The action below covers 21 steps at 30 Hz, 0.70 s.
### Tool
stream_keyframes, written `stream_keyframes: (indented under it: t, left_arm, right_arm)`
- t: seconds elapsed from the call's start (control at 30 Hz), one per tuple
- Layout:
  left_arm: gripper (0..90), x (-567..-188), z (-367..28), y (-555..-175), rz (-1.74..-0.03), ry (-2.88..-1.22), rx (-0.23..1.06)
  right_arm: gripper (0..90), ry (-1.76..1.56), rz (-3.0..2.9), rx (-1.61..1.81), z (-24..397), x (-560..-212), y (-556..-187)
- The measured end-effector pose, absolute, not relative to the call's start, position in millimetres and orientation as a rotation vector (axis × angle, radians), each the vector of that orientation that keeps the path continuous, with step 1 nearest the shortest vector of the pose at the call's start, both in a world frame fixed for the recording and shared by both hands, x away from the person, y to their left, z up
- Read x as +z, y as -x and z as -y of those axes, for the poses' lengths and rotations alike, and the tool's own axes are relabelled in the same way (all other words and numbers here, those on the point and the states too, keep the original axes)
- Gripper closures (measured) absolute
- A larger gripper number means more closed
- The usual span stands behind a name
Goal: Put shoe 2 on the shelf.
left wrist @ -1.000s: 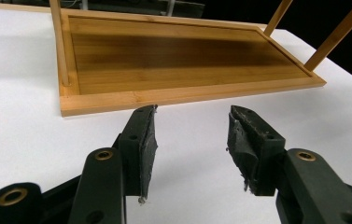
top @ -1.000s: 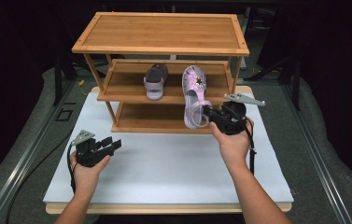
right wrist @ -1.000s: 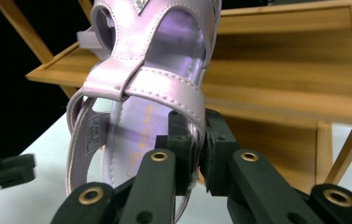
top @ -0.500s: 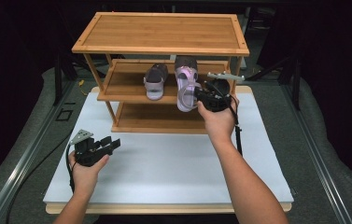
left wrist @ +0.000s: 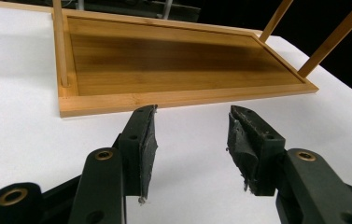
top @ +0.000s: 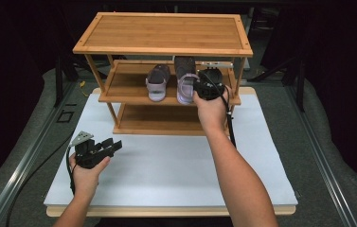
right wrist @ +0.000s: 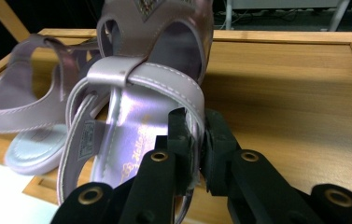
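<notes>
Left tool (top: 112,146): held low over the white table (top: 176,165) at the near left, in front of the wooden shoe rack (top: 164,33). Its jaws stand wide apart with nothing between them; in the left gripper view (left wrist: 191,149) they point toward the rack's bottom shelf (left wrist: 178,60), and bare white surface shows in the gap.

Middle of the rack, second shelf (top: 124,87): one lilac sandal (top: 157,81) lies flat, toe toward the person. In the right gripper view this sandal (right wrist: 29,112) sits to the left, its sole on the shelf boards.

Just right of it: a second lilac sandal (top: 185,78), side by side with the first and close against it. Right tool (top: 200,87) is at this sandal's heel end, the hand reaching in under the top board. In the right gripper view the jaws (right wrist: 197,135) are nearly closed, pinching the sandal's back strap (right wrist: 164,77) between the pads. The sandal (right wrist: 131,135) tilts, heel toward the camera; whether its sole rests fully on the shelf cannot be told.
</notes>
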<state>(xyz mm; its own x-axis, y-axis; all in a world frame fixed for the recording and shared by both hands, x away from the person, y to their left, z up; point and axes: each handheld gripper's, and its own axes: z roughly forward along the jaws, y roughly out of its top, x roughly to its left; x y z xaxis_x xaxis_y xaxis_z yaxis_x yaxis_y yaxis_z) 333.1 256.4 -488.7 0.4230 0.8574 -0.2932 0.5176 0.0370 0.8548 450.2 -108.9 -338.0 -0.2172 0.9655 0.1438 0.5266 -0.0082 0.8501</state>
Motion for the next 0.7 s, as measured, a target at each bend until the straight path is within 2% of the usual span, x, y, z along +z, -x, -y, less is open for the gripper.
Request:
stream_keyframes:
  t: [0.43, 0.7]
  left_arm:
    - [51.6, -490.6, -256.9, -334.3, -1.234, -1.624, 0.396]
    - [51.5, -490.0, -256.2, -334.5, -1.234, -1.624, 0.401]
  right_arm:
    - [82.0, -1.630, -1.723, 1.154, 104.5, -349.7, -475.9]
    - [68.8, -1.583, -1.693, 1.248, 102.1, -344.7, -470.8]
